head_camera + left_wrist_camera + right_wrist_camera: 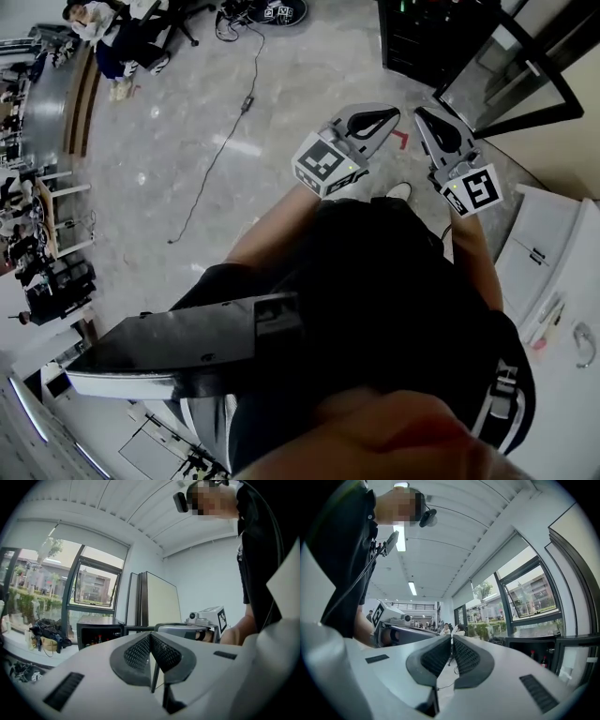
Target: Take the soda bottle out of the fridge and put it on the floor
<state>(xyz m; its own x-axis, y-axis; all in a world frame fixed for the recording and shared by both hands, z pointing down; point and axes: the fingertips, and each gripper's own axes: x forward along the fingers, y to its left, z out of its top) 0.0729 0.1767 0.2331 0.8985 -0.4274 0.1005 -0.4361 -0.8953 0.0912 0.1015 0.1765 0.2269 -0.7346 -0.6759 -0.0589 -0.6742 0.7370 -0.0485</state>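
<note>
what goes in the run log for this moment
left gripper: shut, empty | right gripper: shut, empty | fridge: door open, bottles inside | pick: not yet done

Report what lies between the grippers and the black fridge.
In the head view, only bare floor separates the left gripper and right gripper from the fridge.

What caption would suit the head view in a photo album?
Looking down: left gripper and right gripper, jaws shut and empty, held out toward a black fridge above a pale floor.
</note>
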